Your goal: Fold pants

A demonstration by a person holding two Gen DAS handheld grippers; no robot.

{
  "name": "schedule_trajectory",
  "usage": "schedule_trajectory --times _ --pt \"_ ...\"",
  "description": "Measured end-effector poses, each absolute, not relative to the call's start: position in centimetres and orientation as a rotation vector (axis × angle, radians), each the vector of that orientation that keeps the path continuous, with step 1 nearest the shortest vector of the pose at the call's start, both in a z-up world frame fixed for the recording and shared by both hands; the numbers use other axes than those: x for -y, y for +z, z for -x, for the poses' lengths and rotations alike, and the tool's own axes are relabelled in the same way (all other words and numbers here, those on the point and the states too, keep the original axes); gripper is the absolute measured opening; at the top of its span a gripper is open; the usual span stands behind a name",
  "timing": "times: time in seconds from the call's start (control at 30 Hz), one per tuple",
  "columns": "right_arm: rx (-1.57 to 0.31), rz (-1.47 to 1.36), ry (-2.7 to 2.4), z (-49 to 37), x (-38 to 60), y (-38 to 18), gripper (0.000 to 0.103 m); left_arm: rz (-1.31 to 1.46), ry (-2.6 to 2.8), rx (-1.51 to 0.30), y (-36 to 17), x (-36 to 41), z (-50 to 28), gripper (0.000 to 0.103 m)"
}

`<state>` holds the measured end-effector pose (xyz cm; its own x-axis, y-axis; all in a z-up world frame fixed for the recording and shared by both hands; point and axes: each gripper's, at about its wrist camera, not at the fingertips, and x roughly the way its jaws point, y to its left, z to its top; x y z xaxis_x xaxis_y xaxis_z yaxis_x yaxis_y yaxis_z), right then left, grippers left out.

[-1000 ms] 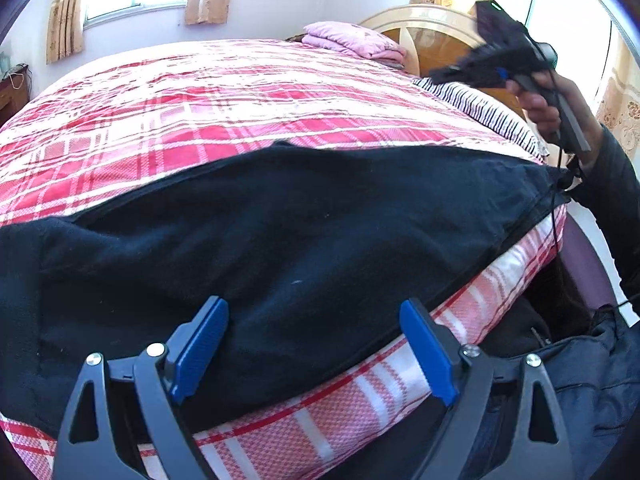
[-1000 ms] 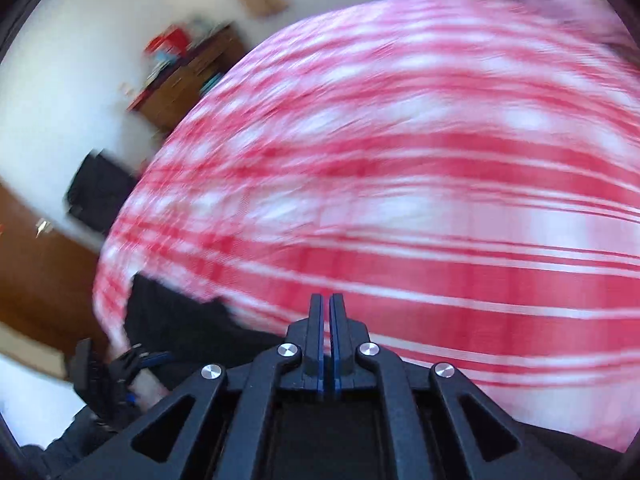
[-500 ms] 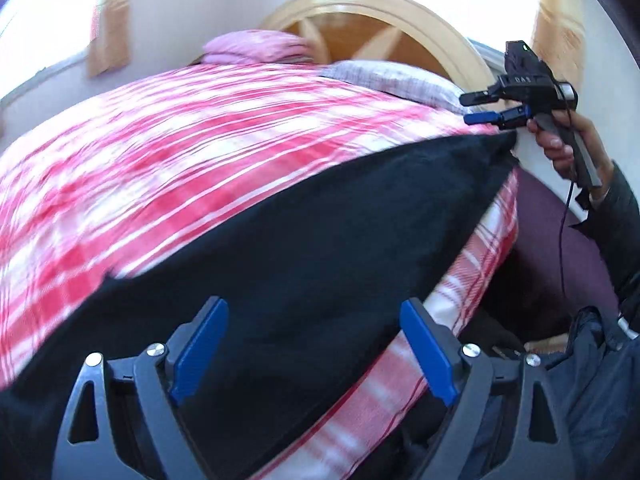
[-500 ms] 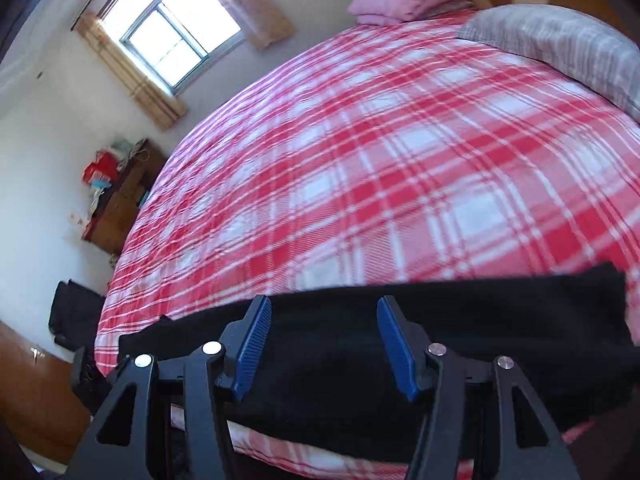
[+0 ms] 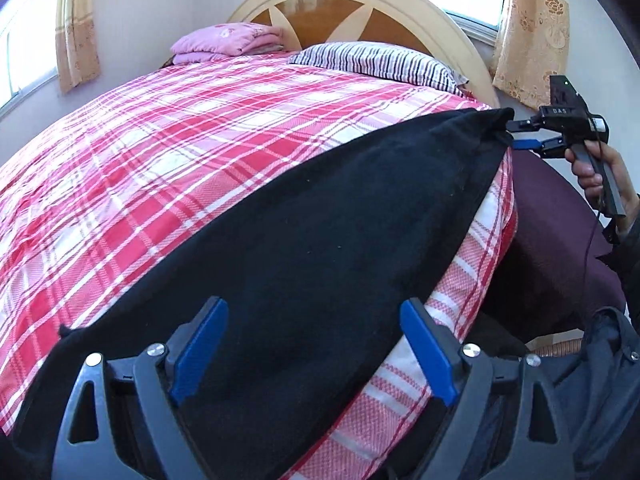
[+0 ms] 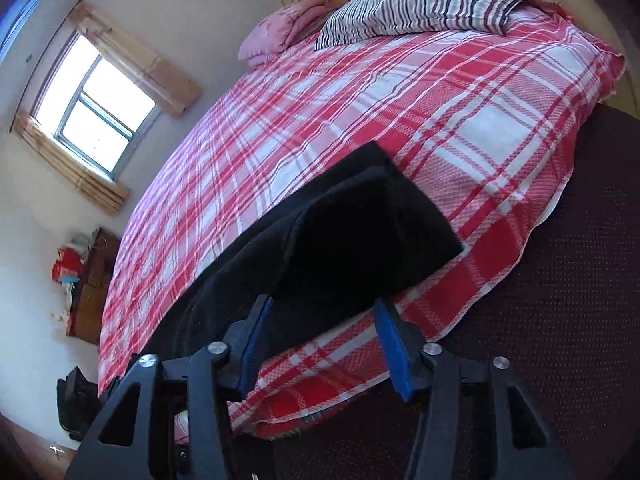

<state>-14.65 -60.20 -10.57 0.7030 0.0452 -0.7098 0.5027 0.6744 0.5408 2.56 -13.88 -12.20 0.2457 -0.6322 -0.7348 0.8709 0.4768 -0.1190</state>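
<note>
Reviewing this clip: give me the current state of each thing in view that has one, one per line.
black pants: spread flat along the bed's near edge, not yet folded.
left gripper: open, over the pants, gripping nothing.
right gripper: open at the pants' far end.
plaid bedspread: laid over the bed.
striped pillow: lying at the headboard.
pink blanket: folded.

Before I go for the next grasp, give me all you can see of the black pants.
The black pants look like soft, fleecy knit with no visible print. They lie flat along the near edge of the red plaid bedspread, folded lengthwise into a long strip. The right gripper is open at the far end, by the corner; contact can't be told. The left gripper is open above the near end, holding nothing.
</note>
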Motion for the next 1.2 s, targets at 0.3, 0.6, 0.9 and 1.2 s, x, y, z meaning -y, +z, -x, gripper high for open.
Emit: schedule_trajectory --times 0.3,0.6,0.9,1.2 --pt "-0.652 -0.89 -0.225 12.4 62.2 -10.4 0.045 -0.402 -1.051 -0.855 -15.3 15.6 -1.3 0.086" --pt "-0.606 -0.783 -0.232 8.9 62.0 -7.5 0.008 -0.417 -1.048 -0.836 -14.8 15.4 -1.1 0.071" --pt "-0.639 -0.656 -0.206 10.2 61.7 -6.3 0.008 -0.356 -1.078 -0.86 -14.9 14.6 -1.3 0.071" --pt "-0.739 -0.755 -0.363 14.9 63.9 -11.1 0.037 -0.401 -1.103 -0.879 -14.8 14.7 -1.5 0.071"
